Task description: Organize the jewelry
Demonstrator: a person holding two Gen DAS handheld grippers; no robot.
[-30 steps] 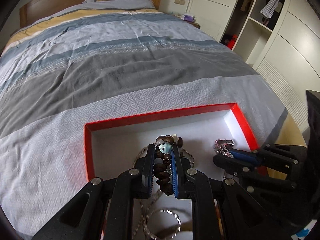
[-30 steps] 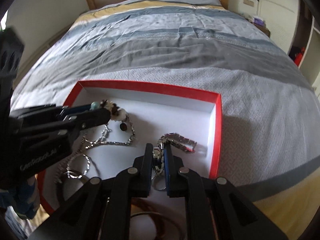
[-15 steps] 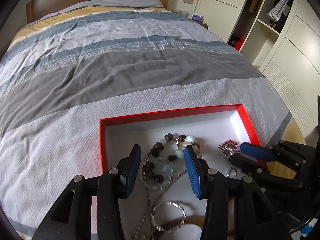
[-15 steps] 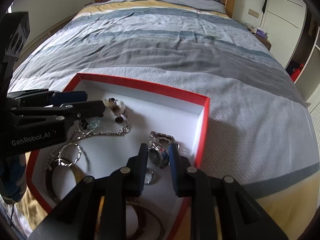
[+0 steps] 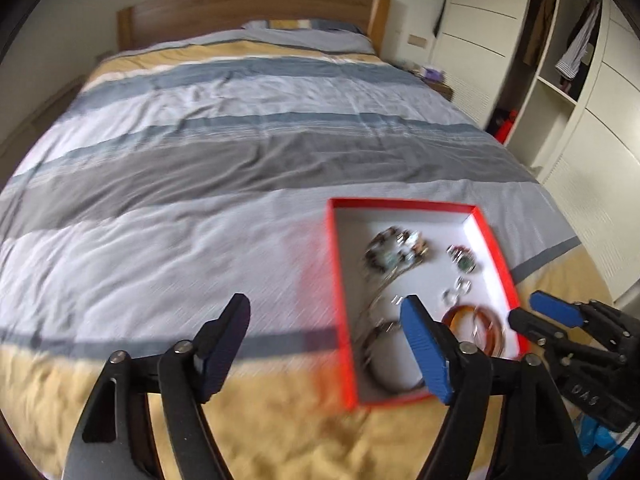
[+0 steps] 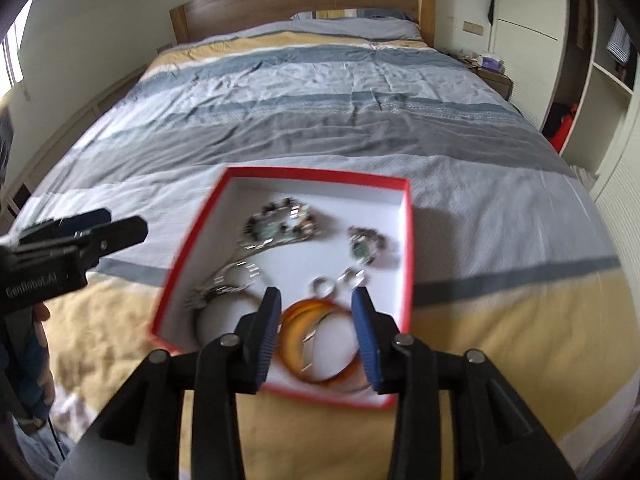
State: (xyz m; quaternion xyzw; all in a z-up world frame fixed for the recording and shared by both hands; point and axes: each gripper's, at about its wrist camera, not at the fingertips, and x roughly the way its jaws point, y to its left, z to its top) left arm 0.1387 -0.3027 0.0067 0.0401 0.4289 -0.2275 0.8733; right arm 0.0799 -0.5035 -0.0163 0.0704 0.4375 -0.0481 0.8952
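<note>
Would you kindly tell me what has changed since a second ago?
Both grippers let go and pulled back up out of the red box. The left gripper, jaws opening, dropped the beaded bracelet; the right gripper, also opening, released the watch. The box remains on the bed, the orange bangle unmoved.

A wide bed with a grey, blue and yellow striped cover, wooden headboard, white wardrobe beside it

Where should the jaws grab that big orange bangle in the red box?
Probably the orange bangle by its rim, coming from above: one jaw inside the ring, one outside. It lies flat in the red box, so its sides offer little to pinch.
</note>
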